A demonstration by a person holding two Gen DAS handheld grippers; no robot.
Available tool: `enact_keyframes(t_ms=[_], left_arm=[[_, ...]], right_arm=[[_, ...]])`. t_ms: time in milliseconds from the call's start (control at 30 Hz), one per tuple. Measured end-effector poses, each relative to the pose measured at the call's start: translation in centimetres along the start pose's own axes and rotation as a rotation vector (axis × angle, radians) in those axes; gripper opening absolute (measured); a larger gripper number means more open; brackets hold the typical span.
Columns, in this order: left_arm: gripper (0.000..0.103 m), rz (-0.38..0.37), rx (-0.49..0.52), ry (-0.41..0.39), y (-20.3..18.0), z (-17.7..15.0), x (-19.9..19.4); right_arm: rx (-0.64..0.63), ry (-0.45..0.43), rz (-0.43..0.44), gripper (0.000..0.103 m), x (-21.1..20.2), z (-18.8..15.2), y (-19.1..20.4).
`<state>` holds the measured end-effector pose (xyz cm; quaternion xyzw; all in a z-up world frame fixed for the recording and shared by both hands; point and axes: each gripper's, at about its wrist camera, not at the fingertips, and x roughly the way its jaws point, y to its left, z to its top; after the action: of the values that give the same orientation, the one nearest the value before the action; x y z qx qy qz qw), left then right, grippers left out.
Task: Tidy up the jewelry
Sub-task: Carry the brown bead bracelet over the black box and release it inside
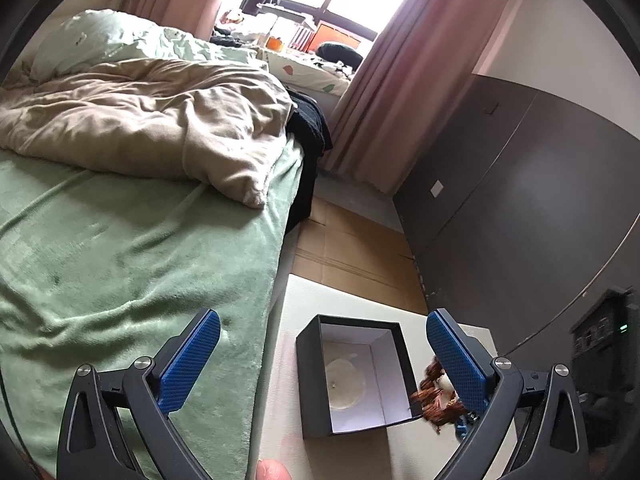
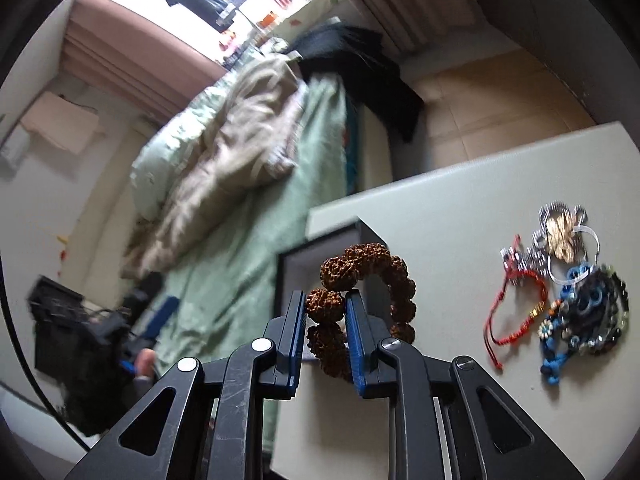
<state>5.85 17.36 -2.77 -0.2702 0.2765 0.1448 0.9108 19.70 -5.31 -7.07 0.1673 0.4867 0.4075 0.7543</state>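
Observation:
My right gripper is shut on a brown knobbly bead bracelet and holds it above the white table, by the edge of the black box. In the left wrist view the black open box with a white inside stands on the table, with a pale round item lying in it. The brown bracelet shows at the box's right rim. My left gripper is open and empty, its fingers on either side of the box and above it.
A heap of jewelry lies on the table at the right: a red cord bracelet, blue beads, metal pieces. A bed with green sheet and beige duvet runs along the table's left. A dark cabinet stands at the right.

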Motion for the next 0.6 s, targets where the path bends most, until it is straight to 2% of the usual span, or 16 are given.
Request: enact_keyframes(t_ms=[167,333,367,433,467,600], left_arm=[[0.103,0.012,0.010,0.006,-0.1,0.0,0.1],[0.103,0.021,0.025,0.017,-0.2,0.0,0.2],[0.103,0.026,0.029,0.018,-0.2,0.0,0.3],[0.103,0.035,0.034,0.021,-0.1,0.0,0.4],[0.103,0.035,0.034,0.024,-0.1,0.0,0.4],[0.103,0.031,0.031,0.030,-0.1,0.0,0.4]], right_arm=[[-0.039,-0.073,0.064,0.021,-1.0,0.7,2.3],[-0.064,-0.070,0.062,0.022,0.7,0.8,3.7],[-0.061,-0.053,0.050,0.024,1.5,0.7,3.7],[-0.047,-0.007,0.055,0.052,2.7,0.5,3.3],[-0.041,0.003,0.056,0.058,3.0,0.5,3.1],[-0.032,-0.016,0.043,0.060,1.9,0.4,2.4]])
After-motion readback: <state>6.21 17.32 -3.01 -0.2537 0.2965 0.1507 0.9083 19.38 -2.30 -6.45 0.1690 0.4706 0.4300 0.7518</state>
